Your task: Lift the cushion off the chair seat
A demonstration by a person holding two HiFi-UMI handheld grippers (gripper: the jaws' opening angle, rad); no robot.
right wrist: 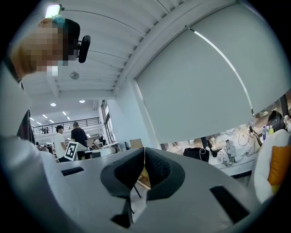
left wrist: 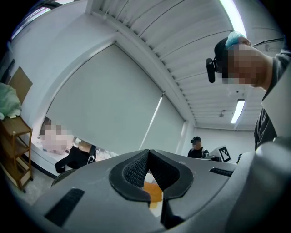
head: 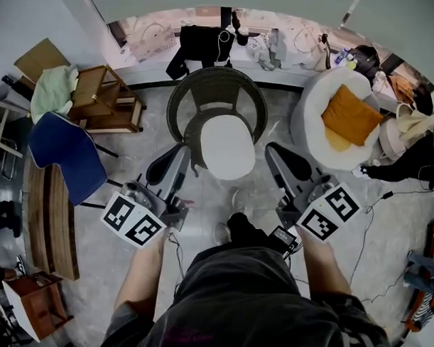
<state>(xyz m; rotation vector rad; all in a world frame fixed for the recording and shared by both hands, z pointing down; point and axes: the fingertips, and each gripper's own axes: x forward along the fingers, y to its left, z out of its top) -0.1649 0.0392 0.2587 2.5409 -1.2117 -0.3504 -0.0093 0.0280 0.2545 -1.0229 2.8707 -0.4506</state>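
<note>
In the head view a white oval cushion [head: 227, 146] lies on the seat of a dark wicker chair [head: 215, 84] straight ahead. My left gripper [head: 181, 150] hangs just left of the seat's front and my right gripper [head: 271, 149] just right of it; both are apart from the cushion. Each one points level with its jaws pressed together and nothing between them. The left gripper view shows the shut left gripper [left wrist: 148, 152] against a blind and ceiling. In the right gripper view the shut right gripper [right wrist: 144, 150] faces the same blind.
A white round armchair [head: 314, 95] with an orange cushion [head: 350, 115] stands at the right. At the left are a blue chair [head: 63, 153] and a wooden shelf [head: 100, 95] with a green cloth [head: 52, 89]. A black jacket [head: 198, 45] hangs behind the wicker chair. Cables cross the floor at the right.
</note>
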